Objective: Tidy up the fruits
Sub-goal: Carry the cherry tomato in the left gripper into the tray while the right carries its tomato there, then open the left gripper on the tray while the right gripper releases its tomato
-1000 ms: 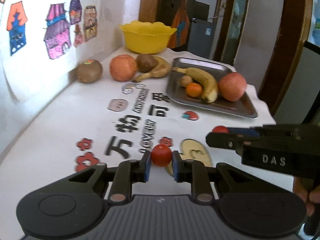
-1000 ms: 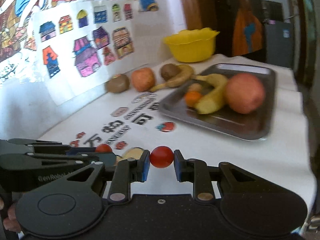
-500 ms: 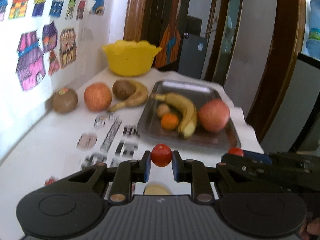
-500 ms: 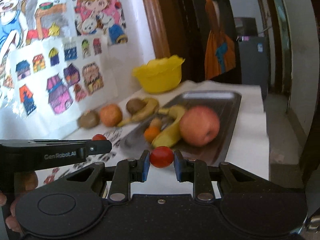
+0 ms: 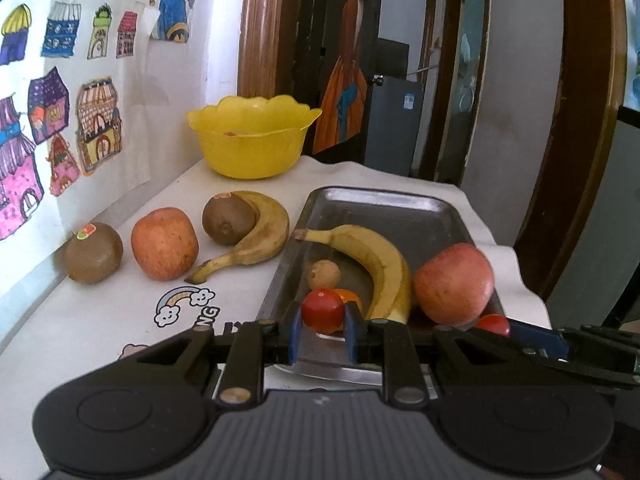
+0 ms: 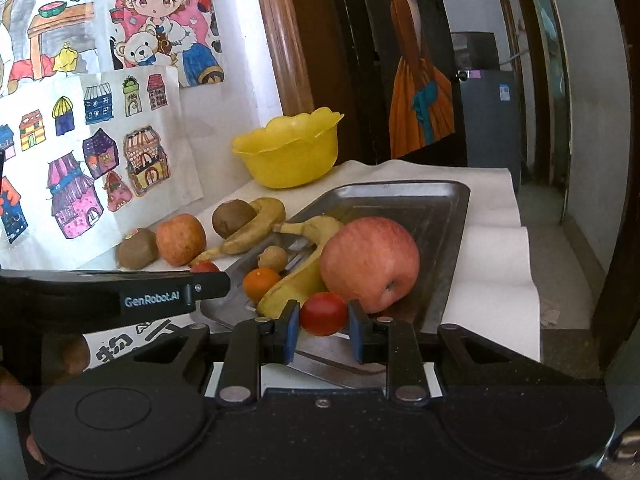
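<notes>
My left gripper is shut on a small red tomato, held over the near edge of the metal tray. My right gripper is shut on a second red tomato, also at the tray's near end. In the tray lie a banana, a red apple, a small orange and a small brown fruit. The right gripper's tomato shows at the lower right of the left wrist view.
On the white cloth left of the tray lie two kiwis, an apple and a browned banana. A yellow bowl stands at the back. Drawings cover the wall on the left; a doorway opens on the right.
Both grippers have moved forward over the cloth to the tray's near edge, each still holding its tomato. The fruits on the table have not moved.
</notes>
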Demonstrator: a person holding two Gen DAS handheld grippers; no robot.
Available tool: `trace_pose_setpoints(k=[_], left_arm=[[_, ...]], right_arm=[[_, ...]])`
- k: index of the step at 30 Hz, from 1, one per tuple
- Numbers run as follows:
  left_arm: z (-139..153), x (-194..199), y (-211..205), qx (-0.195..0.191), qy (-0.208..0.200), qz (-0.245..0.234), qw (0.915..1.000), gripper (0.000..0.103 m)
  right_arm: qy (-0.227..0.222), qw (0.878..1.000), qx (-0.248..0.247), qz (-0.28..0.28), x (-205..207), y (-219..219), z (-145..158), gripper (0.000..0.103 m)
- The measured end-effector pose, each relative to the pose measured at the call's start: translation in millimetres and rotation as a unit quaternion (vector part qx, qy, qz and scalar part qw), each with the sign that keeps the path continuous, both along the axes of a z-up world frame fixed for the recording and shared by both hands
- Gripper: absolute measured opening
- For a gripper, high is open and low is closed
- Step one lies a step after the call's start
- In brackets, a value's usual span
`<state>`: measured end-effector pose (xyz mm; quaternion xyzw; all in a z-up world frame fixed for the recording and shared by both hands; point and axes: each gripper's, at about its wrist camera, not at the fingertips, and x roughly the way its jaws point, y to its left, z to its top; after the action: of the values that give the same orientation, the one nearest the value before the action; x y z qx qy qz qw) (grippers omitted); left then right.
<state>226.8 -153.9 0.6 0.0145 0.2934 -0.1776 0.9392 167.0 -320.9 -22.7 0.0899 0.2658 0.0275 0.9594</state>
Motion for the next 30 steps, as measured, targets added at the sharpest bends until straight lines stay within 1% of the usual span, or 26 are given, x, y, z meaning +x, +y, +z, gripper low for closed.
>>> trace_pose_setpoints(k=[3,9,17,23,26,30], left_arm=[[-5.1,4.5,-1.0,0.006,0.004,0.003,1.0000,0.023],[-9.2,9.9,0.4,0.006,0.008,0.009,0.9999,0.023],[-14.1,11.9,-0.5,0.007,0.019,0.003,0.9998,0.024],[-15.2,12.7,-0.3,0.007,0.025,0.001,0.9997,0.024],[-16.5,14.3,-0.6,0.003,0.034,-0.001,0.9994,0.024],[-16.4,14.8,1.4,-0.001,0.044,-0.001,0.9990,0.024]], right_arm=[[0.008,1.000,-0.008,-0.005,3.3,2.3,-3.0,0.027],[0.011,1.000,-0.008,-0.005,7.4,2.6,-4.0,0.027],[0.016,1.000,-0.011,-0.009,9.2,3.5,-4.5,0.027],[0.023,1.000,-0.011,-0.010,11.2,3.0,-5.4,0.030],[0.022,1.000,-0.014,-0.014,8.3,2.7,-5.4,0.033],[0.016,1.000,-0.014,-0.023,-1.9,3.1,0.3,0.045]])
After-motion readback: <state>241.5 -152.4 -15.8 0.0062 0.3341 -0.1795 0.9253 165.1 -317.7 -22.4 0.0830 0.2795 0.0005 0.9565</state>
